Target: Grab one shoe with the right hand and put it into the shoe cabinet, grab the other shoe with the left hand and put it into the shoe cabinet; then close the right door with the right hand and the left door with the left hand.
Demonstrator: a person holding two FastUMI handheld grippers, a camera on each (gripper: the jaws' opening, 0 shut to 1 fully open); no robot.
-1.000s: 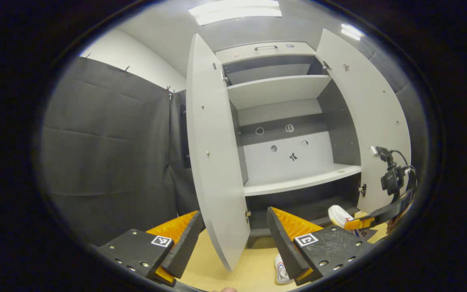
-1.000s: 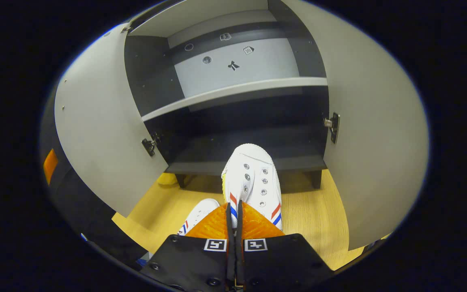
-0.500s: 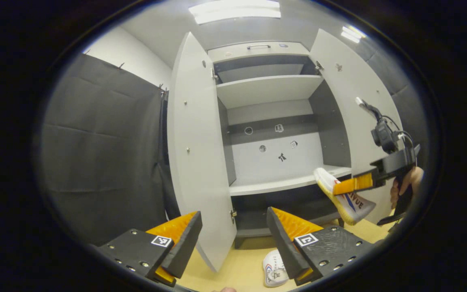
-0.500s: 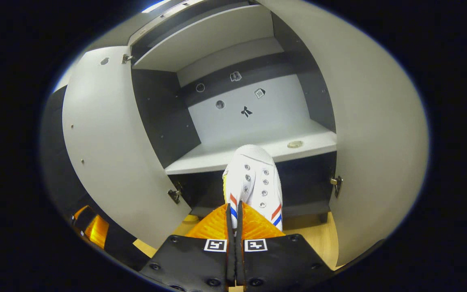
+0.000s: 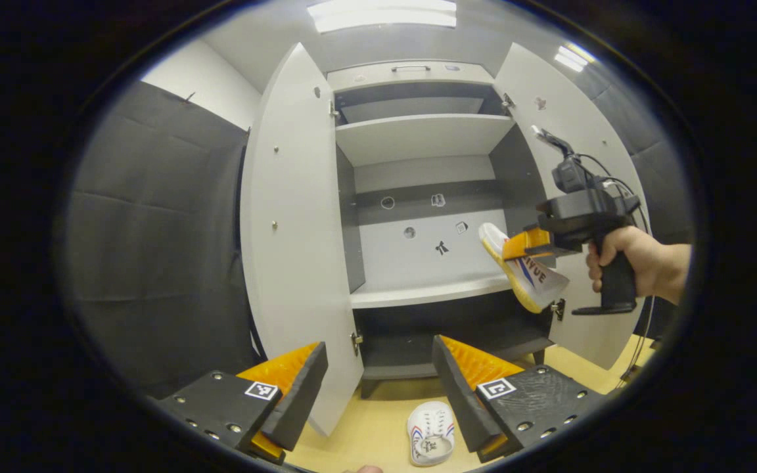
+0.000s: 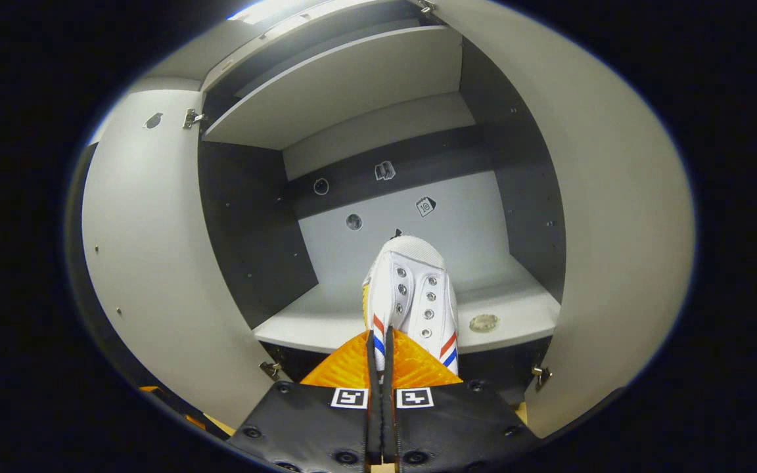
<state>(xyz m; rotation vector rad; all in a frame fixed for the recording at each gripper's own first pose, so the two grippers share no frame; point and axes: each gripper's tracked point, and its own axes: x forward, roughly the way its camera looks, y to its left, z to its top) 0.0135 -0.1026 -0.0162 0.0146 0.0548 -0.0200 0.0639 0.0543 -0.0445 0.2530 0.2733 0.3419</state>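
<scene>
My right gripper (image 6: 381, 348) is shut on a white shoe (image 6: 410, 295) with red and blue stripes, held in the air toe-first in front of the shoe cabinet's middle shelf (image 6: 326, 322). In the left gripper view that shoe (image 5: 524, 276) hangs tilted at the cabinet's right side, gripped by the right gripper (image 5: 531, 244) in a person's hand (image 5: 641, 266). The other white shoe (image 5: 431, 433) lies on the wooden floor in front of the cabinet, just left of my left gripper's right finger. My left gripper (image 5: 378, 378) is open with nothing between its fingers. Both cabinet doors stand open.
The left door (image 5: 290, 223) swings out toward my left gripper; the right door (image 5: 575, 164) stands behind the right gripper. A dark bottom compartment (image 5: 444, 338) lies under the middle shelf, an upper shelf (image 5: 418, 135) above it. A small round disc (image 6: 483, 322) sits on the middle shelf.
My right gripper has lifted the shoe from near the floor up to the level of the middle shelf. The left gripper view has drifted so the floor shoe shows more fully.
</scene>
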